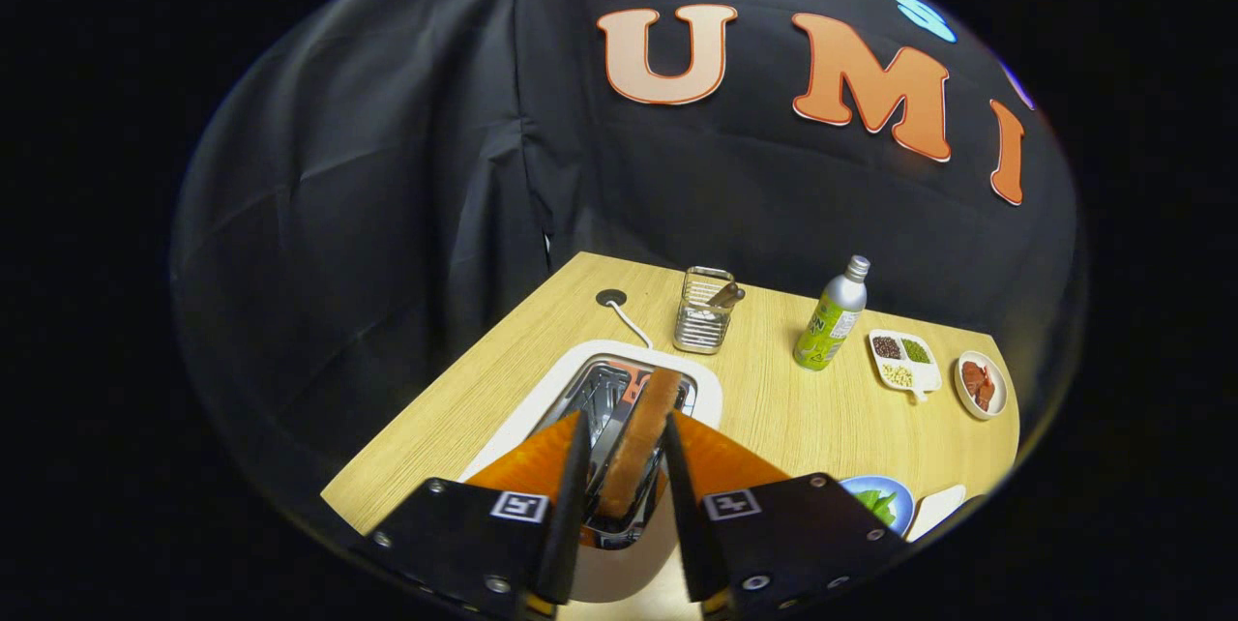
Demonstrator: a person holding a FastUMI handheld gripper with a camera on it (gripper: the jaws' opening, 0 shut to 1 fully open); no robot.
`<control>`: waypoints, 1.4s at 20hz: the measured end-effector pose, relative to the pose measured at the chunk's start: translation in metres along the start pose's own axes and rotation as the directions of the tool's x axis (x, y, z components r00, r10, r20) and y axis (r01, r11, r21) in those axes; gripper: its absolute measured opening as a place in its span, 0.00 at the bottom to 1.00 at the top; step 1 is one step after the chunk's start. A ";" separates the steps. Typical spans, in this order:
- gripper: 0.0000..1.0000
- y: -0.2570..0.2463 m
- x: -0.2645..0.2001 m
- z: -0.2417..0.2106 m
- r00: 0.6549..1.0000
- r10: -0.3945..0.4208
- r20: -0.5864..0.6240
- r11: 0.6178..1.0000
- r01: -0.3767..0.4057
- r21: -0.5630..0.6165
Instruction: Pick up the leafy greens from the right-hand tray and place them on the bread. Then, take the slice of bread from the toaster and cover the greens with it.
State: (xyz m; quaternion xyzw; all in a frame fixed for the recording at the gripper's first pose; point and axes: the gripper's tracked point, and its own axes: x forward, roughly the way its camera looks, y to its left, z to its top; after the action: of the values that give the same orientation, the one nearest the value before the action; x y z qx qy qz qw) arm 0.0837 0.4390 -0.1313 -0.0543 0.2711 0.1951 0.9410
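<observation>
A slice of bread (638, 437) stands on edge in the slot of the white toaster (711, 394), its browned crust sticking up above the metal slot. My gripper (624, 428) hangs right over the toaster with one finger on each side of the slice. The left finger (575, 466) shows a thin gap to the bread, and the right finger (677, 466) sits very close to it. The jaws stand narrowly open around the slice. To the right of the fingers lie leafy greens (878, 503) on a blue plate (899, 490); what is under the greens is hidden.
The toaster's white cable (631, 321) runs to a hole in the wooden table (803, 408). Beyond the toaster stand a wire holder (703, 311) and a green bottle (830, 326). Farther right are a white divided dish (904, 362), a small plate of red food (980, 384) and a white dish edge (936, 510).
</observation>
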 end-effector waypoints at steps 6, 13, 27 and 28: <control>0.07 -0.006 -0.004 0.008 0.999 -0.028 0.021 1.000 0.028 0.000; 0.05 -0.006 -0.023 0.033 0.996 -0.026 0.086 1.000 0.026 0.002; 0.05 -0.027 -0.074 0.084 0.980 0.013 0.198 0.997 -0.028 0.074; 0.05 -0.033 -0.078 0.084 0.979 0.007 0.202 0.997 -0.023 0.074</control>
State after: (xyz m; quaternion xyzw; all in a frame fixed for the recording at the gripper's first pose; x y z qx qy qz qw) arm 0.0772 0.4000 -0.0189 0.0035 0.1821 0.1961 0.9635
